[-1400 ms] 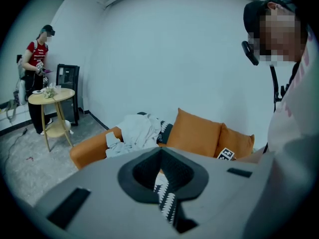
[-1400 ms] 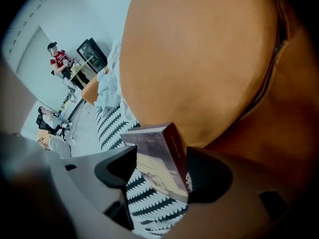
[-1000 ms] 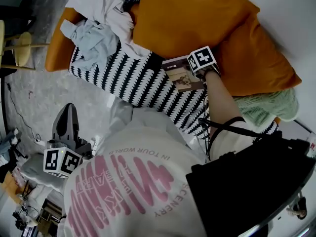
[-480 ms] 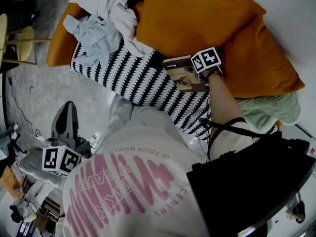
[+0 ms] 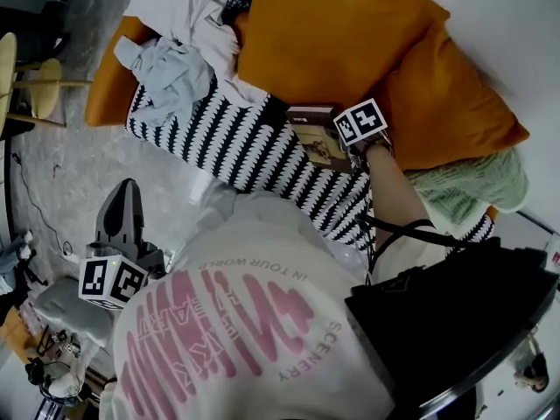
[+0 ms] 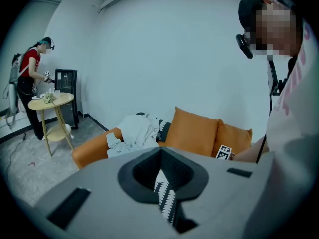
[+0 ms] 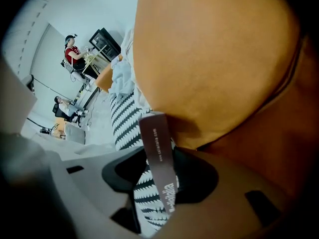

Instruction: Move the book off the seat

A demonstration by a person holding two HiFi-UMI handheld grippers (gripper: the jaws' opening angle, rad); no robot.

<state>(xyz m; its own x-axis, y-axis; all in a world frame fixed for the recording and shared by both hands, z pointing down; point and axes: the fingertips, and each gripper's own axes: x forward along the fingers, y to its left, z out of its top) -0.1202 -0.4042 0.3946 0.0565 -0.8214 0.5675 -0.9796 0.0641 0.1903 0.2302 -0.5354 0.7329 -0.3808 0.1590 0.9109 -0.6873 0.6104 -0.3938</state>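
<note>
A brown book [image 5: 317, 136] rests with its far edge raised off the black-and-white striped seat cover [image 5: 236, 143], close to the orange back cushion [image 5: 332, 33]. My right gripper [image 5: 346, 138] reaches down to the book's right edge under its marker cube. In the right gripper view the book's spine [image 7: 158, 153] runs straight between the jaws of the right gripper [image 7: 159, 183]. They have just been closing and now clamp the book. My left gripper [image 5: 121, 210] hangs low at the left over the floor, its dark fingers together. In its own view the left gripper [image 6: 164, 200] holds nothing.
A pile of pale clothes [image 5: 175, 59] lies at the sofa's far end and a green knitted blanket [image 5: 472, 191] at the near end. A small round table [image 6: 50, 101] stands left of the sofa, with another person [image 6: 30, 76] beside it. Cables and clutter lie on the floor [image 5: 52, 322].
The right gripper has shifted slightly left along the cushion and closed on the book's edge. The book now tilts up from the cover. The left gripper has stayed put.
</note>
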